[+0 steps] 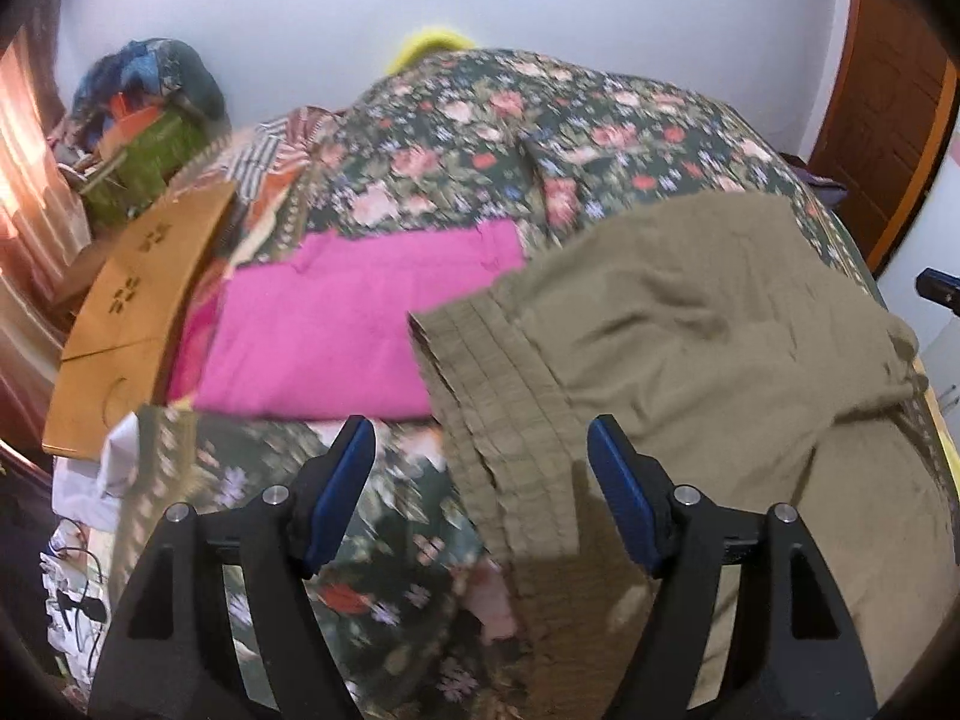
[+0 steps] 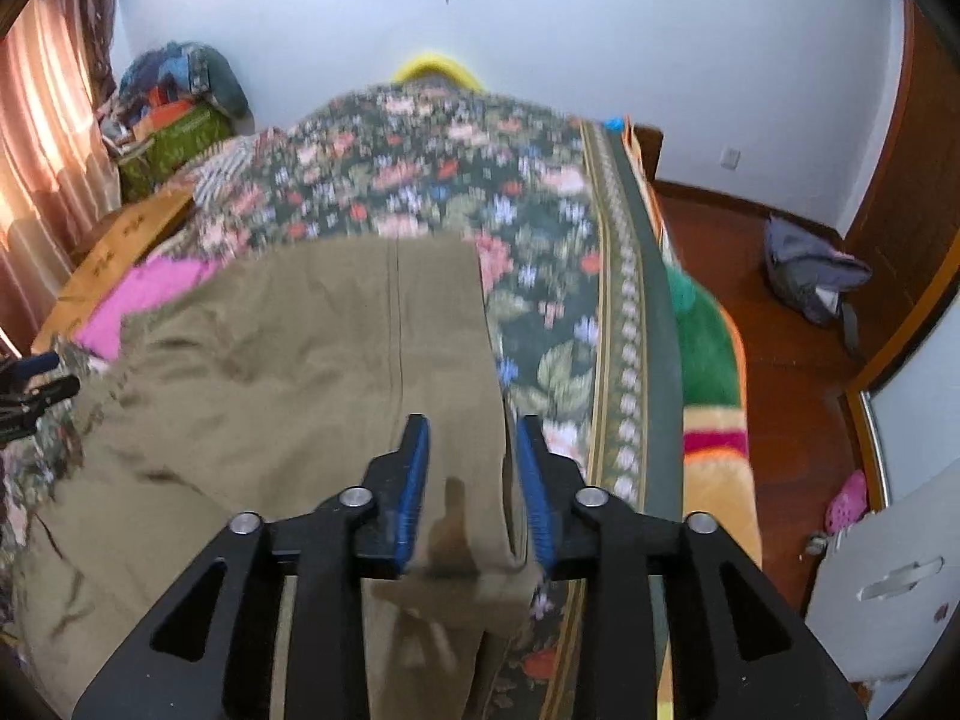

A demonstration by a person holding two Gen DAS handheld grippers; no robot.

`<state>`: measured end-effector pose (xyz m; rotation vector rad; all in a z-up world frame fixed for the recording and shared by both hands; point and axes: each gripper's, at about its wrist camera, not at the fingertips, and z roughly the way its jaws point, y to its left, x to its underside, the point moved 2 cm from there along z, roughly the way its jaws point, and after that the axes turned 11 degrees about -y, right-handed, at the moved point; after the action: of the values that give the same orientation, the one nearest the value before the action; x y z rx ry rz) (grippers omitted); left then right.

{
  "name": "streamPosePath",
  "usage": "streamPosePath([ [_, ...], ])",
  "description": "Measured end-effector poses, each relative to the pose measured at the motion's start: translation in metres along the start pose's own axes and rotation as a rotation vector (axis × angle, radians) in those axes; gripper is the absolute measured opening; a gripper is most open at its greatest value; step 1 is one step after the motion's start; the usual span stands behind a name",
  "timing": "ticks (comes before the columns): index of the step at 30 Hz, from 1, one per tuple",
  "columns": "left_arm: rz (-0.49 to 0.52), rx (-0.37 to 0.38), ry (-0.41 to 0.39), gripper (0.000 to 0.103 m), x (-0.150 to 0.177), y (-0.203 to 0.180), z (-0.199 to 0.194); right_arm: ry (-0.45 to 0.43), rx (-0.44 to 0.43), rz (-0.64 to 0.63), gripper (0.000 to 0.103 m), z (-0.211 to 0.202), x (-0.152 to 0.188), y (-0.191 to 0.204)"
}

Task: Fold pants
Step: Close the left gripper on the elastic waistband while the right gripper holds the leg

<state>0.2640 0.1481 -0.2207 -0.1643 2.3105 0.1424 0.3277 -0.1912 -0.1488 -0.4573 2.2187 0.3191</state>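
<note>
A pale blue wall [image 2: 600,30] is seen behind the floral-covered bed [image 2: 540,312]; reddish wooden floor [image 2: 780,372] at right, sunlit pink curtain [image 2: 42,138] at left.

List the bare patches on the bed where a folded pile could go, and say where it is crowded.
Free: the floral bedspread beyond the pink cloth and the olive pants, and the strip between the pants and the bed's right border. Crowded: the near half, under the pants and pink cloth, and the far-left corner by the bags.

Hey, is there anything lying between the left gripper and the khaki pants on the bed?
Nothing visible. The left gripper hangs open right over the ribbed waistband of the khaki pants, with only bare floral bedspread beside it. The folded pink cloth lies further back, clear of the way.
</note>
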Motion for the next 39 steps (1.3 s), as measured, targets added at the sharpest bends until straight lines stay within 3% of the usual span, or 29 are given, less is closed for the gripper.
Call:
streamPosePath([
  [4, -0.021, -0.02, -0.012, 0.073, -0.014, 0.014, 0.011, -0.03, 0.004, -0.021, 0.037, 0.006, -0.019, 0.004],
  [8, -0.025, -0.023, -0.015, 0.073, -0.025, 0.022, 0.027, -0.044, 0.009, -0.044, 0.052, 0.023, -0.035, 0.008],
  [11, -0.021, -0.022, -0.011, 0.073, -0.03, 0.024, 0.039, -0.041, 0.012, -0.061, 0.056, 0.042, -0.044, 0.01],
  [22, -0.043, 0.023, 0.089, 0.073, -0.021, 0.033, 0.106, 0.084, -0.083, -0.035, 0.058, 0.125, -0.056, 0.006],
  [30, -0.109, 0.136, 0.113, 0.073, -0.021, 0.035, 0.124, 0.166, -0.131, -0.004, 0.058, 0.167, -0.048, 0.002],
  [33, -0.103, 0.157, 0.121, 0.066, -0.021, 0.03, 0.127, 0.152, -0.147, 0.007, 0.058, 0.17, -0.048, 0.001],
  [34, -0.096, 0.161, 0.12, 0.06, -0.021, 0.028, 0.127, 0.151, -0.149, 0.008, 0.057, 0.17, -0.049, 0.0],
  [37, -0.084, 0.144, 0.112, 0.057, -0.021, 0.024, 0.126, 0.129, -0.174, 0.019, 0.034, 0.168, -0.05, -0.001],
  [39, -0.083, 0.141, 0.105, 0.052, -0.021, 0.024, 0.124, 0.114, -0.146, 0.004, 0.021, 0.165, -0.051, 0.001],
])
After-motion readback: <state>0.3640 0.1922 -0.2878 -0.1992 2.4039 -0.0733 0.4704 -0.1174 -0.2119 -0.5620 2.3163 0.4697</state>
